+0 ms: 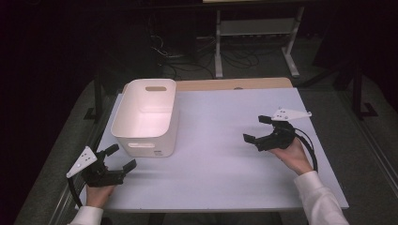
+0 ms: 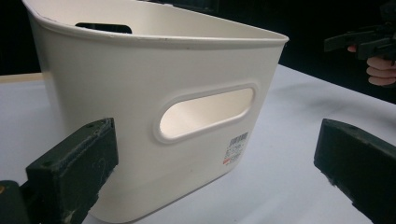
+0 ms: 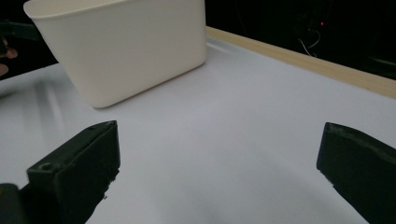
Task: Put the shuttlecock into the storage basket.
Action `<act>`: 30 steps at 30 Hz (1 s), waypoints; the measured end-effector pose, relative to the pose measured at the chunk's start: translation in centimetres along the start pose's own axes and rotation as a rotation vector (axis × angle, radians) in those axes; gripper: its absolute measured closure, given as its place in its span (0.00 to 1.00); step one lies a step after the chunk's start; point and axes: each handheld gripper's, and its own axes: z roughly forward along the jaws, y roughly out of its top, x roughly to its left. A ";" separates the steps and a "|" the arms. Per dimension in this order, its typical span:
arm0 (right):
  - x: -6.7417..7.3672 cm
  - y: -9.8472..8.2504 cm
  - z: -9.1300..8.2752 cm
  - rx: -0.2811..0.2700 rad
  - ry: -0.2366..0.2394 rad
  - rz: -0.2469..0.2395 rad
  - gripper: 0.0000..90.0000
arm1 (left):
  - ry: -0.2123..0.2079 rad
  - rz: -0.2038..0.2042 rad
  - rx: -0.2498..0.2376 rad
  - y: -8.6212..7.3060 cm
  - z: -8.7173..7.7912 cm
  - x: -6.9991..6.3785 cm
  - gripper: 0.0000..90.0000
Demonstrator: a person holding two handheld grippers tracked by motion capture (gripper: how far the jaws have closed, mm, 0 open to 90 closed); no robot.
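**Two open grippers wait by a white bin**

A white plastic bin [image 1: 146,117] stood on the left part of the table [image 1: 225,154], up near the far edge. It was upright and its top was open. It looked empty inside, though the high view did not show every corner of the bottom. Each short wall had a long handle hole [image 2: 207,112]. Next to the near hole was a small label [image 2: 236,148], too small to read.

The left gripper [image 1: 118,158] was at the near left corner of the table, held in the person's left hand [image 1: 99,193]. Its two black jaws were spread wide apart and held nothing. They pointed at the near wall of the bin. The gripper was just beside the bin but did not touch it. In the left gripper view, the bin sat close up between the jaws.

The right gripper [image 1: 256,129] was on the right side of the table, well apart from the bin. The person's right hand [image 1: 293,153] held it, with a white sleeve [image 1: 319,197] behind. Its jaws were also spread wide and held nothing. In the right gripper view, the bin [image 3: 121,46] stood farther off at the upper left, with bare table between the jaws. A strip of wood [image 1: 234,84] showed along the table's far edge.
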 end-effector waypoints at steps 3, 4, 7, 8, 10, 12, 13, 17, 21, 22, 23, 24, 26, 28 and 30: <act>-0.2 -0.5 -0.6 -0.002 -0.009 0.010 0.00 | 0.000 0.004 0.002 0.0 0.0 0.0 0.00; -0.3 -0.7 -0.7 -0.003 -0.012 0.010 0.00 | -0.001 0.003 -0.001 0.0 0.0 0.0 0.00; -0.4 -1.3 -1.2 -0.006 -0.025 0.018 0.00 | -0.001 -0.002 -0.005 0.0 0.0 0.0 0.00; -0.5 -1.4 -1.4 -0.004 -0.030 0.021 0.00 | 0.000 -0.004 -0.005 0.0 0.0 -0.1 0.00; -0.5 -1.7 -1.9 -0.011 -0.038 0.022 0.00 | 0.003 -0.007 -0.006 0.0 0.0 -0.1 0.00; -0.6 -2.0 -2.4 -0.018 -0.046 0.024 0.00 | 0.004 -0.006 -0.006 0.0 0.0 -0.1 0.00; -0.6 -2.2 -2.6 -0.022 -0.051 0.024 0.00 | 0.004 -0.004 -0.004 0.0 0.0 0.0 0.00; -0.8 -3.0 -3.5 -0.034 -0.066 0.035 0.00 | 0.003 -0.003 -0.005 0.0 0.0 0.0 0.00; -1.0 -3.6 -4.2 -0.045 -0.081 0.042 0.00 | 0.006 -0.005 -0.005 -0.1 0.0 0.0 0.00; -1.0 -3.8 -4.4 -0.052 -0.085 0.049 0.00 | 0.005 -0.004 -0.005 -0.1 0.0 0.0 0.00; -1.0 -3.9 -4.5 -0.056 -0.090 0.049 0.00 | 0.005 -0.004 -0.004 -0.1 0.0 0.0 0.00; -1.0 -4.0 -4.7 -0.060 -0.093 0.049 0.00 | 0.004 -0.001 -0.004 -0.1 0.1 0.0 0.00; -1.0 -4.3 -5.1 -0.065 -0.103 0.044 0.00 | 0.004 -0.001 -0.003 -0.1 0.1 0.0 0.00; -1.0 -4.6 -5.4 -0.073 -0.117 0.039 0.00 | 0.005 -0.001 -0.003 -0.1 0.1 0.0 0.00; -1.1 -5.0 -5.7 -0.080 -0.125 0.043 0.00 | 0.005 -0.001 -0.005 -0.1 0.0 0.0 0.00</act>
